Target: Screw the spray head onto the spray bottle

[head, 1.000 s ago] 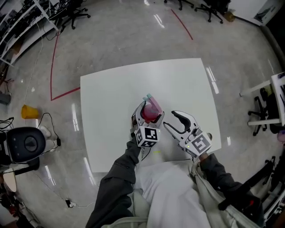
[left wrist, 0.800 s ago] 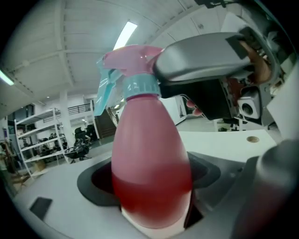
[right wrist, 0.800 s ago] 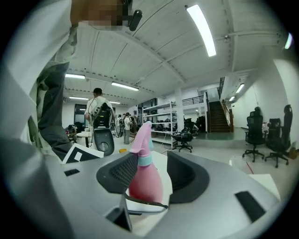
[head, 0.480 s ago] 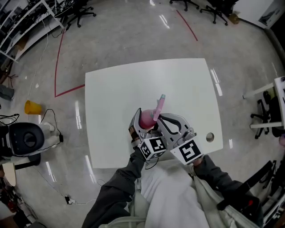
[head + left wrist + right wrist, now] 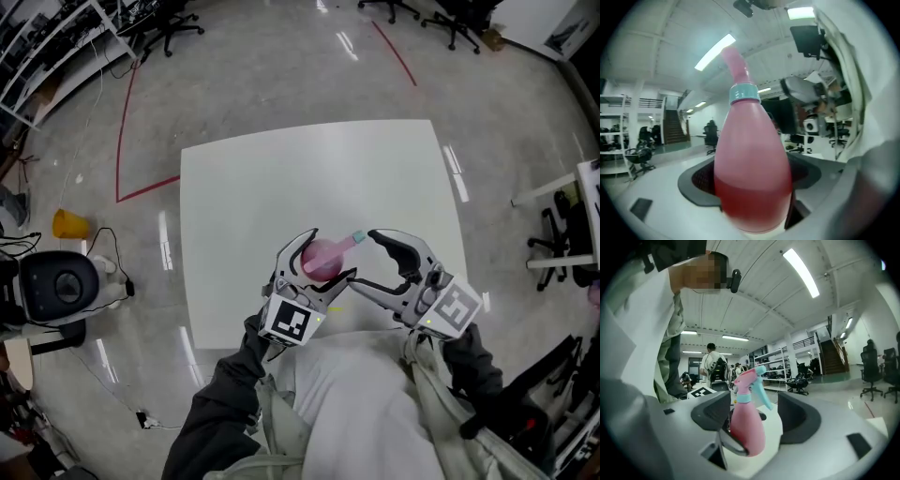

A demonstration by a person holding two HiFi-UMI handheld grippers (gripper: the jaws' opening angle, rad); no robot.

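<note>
My left gripper (image 5: pixel 321 261) is shut on the belly of a pink spray bottle (image 5: pixel 319 257) and holds it above the front of the white table (image 5: pixel 281 178). The bottle (image 5: pixel 751 173) fills the left gripper view, with the pink spray head (image 5: pixel 734 60) sitting on its teal collar (image 5: pixel 742 93). The teal trigger (image 5: pixel 355 239) points right. My right gripper (image 5: pixel 364 262) stands just right of the bottle and its jaws are opening. In the right gripper view the bottle (image 5: pixel 747 428) shows ahead in the gap, with neither pad touching it.
The table's front edge runs against the person's torso (image 5: pixel 347 394). On the floor to the left are a yellow object (image 5: pixel 66 225) and a black round device (image 5: pixel 58 292). Red tape lines (image 5: pixel 125 112) and office chairs (image 5: pixel 155 23) lie beyond the table.
Half a second ago the right gripper's jaws were closed at the spray head; it has since let go, opened and drawn back to the right. The bottle now tilts with its head pointing right.
</note>
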